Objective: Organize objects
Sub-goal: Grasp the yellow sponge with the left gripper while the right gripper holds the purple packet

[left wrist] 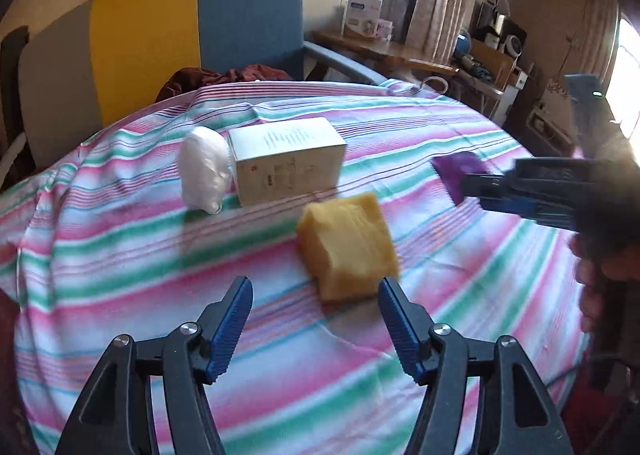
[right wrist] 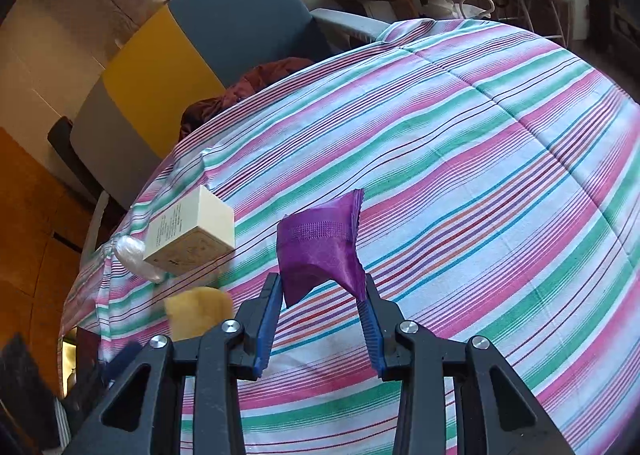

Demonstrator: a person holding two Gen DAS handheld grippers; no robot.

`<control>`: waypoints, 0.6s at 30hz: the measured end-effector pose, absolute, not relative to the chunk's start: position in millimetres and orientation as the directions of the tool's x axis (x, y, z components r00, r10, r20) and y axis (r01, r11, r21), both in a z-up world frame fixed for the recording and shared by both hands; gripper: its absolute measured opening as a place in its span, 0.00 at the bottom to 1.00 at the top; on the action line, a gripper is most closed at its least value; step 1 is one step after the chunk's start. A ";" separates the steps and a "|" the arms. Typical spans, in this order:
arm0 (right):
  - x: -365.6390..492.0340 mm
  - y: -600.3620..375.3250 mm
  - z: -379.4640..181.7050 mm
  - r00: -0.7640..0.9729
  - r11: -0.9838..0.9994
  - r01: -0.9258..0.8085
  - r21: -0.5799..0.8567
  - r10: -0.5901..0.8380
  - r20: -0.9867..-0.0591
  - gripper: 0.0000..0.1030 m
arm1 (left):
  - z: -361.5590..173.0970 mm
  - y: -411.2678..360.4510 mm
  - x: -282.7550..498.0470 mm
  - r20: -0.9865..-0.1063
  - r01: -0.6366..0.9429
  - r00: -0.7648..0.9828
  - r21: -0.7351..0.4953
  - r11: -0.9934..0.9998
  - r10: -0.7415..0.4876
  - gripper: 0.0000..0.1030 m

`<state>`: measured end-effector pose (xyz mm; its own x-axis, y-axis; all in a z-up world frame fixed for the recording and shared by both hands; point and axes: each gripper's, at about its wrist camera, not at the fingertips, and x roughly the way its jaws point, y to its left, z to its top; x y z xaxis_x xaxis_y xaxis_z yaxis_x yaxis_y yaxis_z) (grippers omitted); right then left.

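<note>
Two grippers: right gripper (right wrist: pixel 322 287) pinches purple pouch (right wrist: pixel 322 243); left gripper (left wrist: pixel 316 291) wide, empty — yellow sponge (left wrist: pixel 346 245) just ahead

A: Where does the left wrist view sit?

B: Behind the left gripper (left wrist: pixel 316 319), angled down over the striped cloth (left wrist: pixel 120 255) on the counter, close to the yellow sponge (left wrist: pixel 348 243) and facing the colour-block chair (left wrist: pixel 192 27).

A: And the right wrist view?

B: Behind the right gripper (right wrist: pixel 322 295), tilted down too, very near the purple packet (right wrist: pixel 320 247).

A: What do they share?

B: The cloth, sponge (right wrist: pixel 200 309), white box (left wrist: pixel 286 159) (right wrist: pixel 192 235), packet (left wrist: pixel 460 171), chair (right wrist: pixel 208 27). The left view also catches the right gripper (left wrist: pixel 472 191) from the side.
</note>
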<state>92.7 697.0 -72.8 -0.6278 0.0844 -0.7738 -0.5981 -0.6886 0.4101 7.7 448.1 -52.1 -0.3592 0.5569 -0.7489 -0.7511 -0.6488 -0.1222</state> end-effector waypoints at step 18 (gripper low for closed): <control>90.1 698.8 -74.5 -0.625 -0.688 -0.599 0.410 0.081 -0.777 0.37 | -91.1 500.7 -3.6 -0.792 -0.764 -0.334 -0.091 -0.639 0.512 0.56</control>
<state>90.1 698.8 -74.5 -0.6248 0.0809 -0.7766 -0.5987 -0.6880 0.4100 -3.6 500.7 -91.1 -0.3335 0.5116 -0.7919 -0.7640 -0.6388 -0.0909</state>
